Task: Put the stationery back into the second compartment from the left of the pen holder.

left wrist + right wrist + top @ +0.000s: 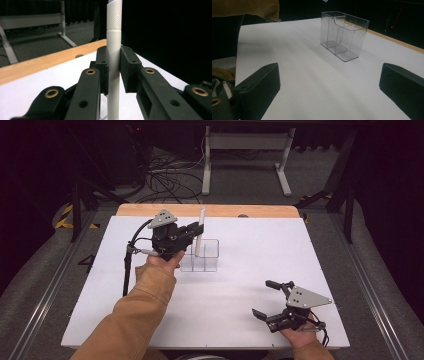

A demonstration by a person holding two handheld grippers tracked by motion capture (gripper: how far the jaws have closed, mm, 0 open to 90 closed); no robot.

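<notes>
High view: a white marker (200,232) stands nearly upright over the clear plastic organizer (205,257) (three compartments, as far as can be told) at the far middle of the table (250,270). Left gripper (192,234) is clenched on the marker's barrel. Right gripper (270,297) rests near the right edge, jaws spread wide, grasping nothing.
</notes>
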